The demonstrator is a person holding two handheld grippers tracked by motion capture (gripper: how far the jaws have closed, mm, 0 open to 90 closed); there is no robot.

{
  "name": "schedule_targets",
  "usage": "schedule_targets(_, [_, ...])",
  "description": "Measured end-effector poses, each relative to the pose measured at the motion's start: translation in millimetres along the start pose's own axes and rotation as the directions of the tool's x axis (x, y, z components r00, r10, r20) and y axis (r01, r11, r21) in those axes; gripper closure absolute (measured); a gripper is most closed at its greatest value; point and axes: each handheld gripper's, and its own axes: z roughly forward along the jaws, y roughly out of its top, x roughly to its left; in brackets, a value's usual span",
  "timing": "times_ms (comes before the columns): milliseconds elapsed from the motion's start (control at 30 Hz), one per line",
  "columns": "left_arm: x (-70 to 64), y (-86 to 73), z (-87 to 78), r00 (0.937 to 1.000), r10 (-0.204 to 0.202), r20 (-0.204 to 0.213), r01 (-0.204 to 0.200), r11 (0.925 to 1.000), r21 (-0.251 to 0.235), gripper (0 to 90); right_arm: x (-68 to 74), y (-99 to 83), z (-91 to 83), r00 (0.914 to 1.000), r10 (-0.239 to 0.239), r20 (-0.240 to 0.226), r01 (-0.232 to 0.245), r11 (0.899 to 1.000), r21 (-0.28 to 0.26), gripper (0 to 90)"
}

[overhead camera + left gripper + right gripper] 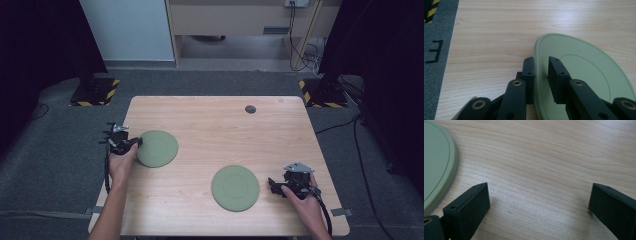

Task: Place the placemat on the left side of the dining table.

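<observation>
The left gripper (541,68) clamps the rim of the left plate (584,72). The right gripper (537,205) is spread wide, holding nothing, beside the right plate (436,165). A letter "E" (434,51) marks the floor.

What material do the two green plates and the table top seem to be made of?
Both green plates, left and right, look like matte plastic, perhaps melamine: even sage colour, soft sheen, a moulded ring line. Glazed ceramic cannot be excluded. The table looks like light wood or wood-print laminate: regular grain, smooth surface. The left hand-held gripper is closed over the left plate's rim.

Matt green plate (584,65) on smooth, pale wood-grain table (499,30).
</observation>
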Motion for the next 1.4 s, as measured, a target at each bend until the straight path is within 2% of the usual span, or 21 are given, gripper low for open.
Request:
schedule_targets(100, [-1.2,-1.3,4.5,0.9994,0.023,-0.025,-0.023,0.9994,0.025,60.8,-0.3,0.0,0.1,1.0000,0.000,0.000,0.000,1.000,0.000,3.6])
schedule_targets(167, [-2.4,-1.5,7.0,0.9994,0.022,-0.026,-0.021,0.9994,0.029,50.6,-0.4,0.0,0.2,1.0000,0.003,0.001,-0.003,1.000,0.002,3.3])
schedule_targets(267, [-6.3,-0.9,9.5,0.9957,0.058,-0.073,-0.054,0.9974,0.048,37.1,-0.6,0.0,0.3,1.0000,0.002,0.001,-0.002,1.000,0.002,3.3])
schedule_targets(300, [-7.5,-0.9,10.1,0.9953,0.063,-0.074,-0.059,0.9969,0.052,33.7,-0.5,0.0,0.2,1.0000,0.001,0.001,-0.001,1.000,0.002,3.3])
schedule_targets(467, [-15.8,-0.1,7.8,0.9954,0.076,-0.057,-0.072,0.9952,0.065,20.0,-0.4,0.1,0.3,1.0000,0.003,0.001,-0.003,1.000,0.002,3.3])
schedule_targets(667, [-30.9,2.3,-1.4,0.9968,0.079,-0.011,-0.079,0.9962,0.039,9.3,-0.5,0.1,0.5,1.0000,0.003,0.000,-0.003,1.000,0.002,3.2])
schedule_targets(800, [-43.7,0.0,-5.3,0.9933,0.114,0.018,-0.114,0.9930,0.029,6.1,-0.1,0.2,0.5,1.0000,0.001,-0.002,-0.001,1.000,0.002,3.2])
schedule_targets(900, [-50.8,-3.2,-6.6,0.9919,0.119,0.045,-0.120,0.9927,0.017,4.9,-0.1,0.2,0.5,1.0000,0.000,-0.002,0.000,1.000,0.002,3.2])
schedule_targets(967, [-56.7,-5.8,-6.9,0.9882,0.138,0.067,-0.139,0.9901,0.019,4.4,-0.4,0.3,0.6,1.0000,0.000,-0.003,0.000,1.000,0.003,3.2])
schedule_targets(1133, [-67.7,-9.6,-8.1,0.9833,0.157,0.092,-0.160,0.9870,0.020,4.1,-1.6,0.5,1.2,0.9999,0.009,-0.013,-0.009,1.000,0.008,3.0])
schedule_targets(1267, [-76.5,-12.2,-9.8,0.9772,0.182,0.109,-0.186,0.9822,0.025,4.1,-2.1,0.7,1.5,0.9997,0.018,-0.019,-0.018,1.000,0.014,2.8])
schedule_targets(1400, [-84.7,-13.5,-11.8,0.9712,0.204,0.124,-0.207,0.9784,0.011,4.2,-2.4,0.7,1.8,0.9995,0.025,-0.019,-0.025,1.000,0.015,2.7])
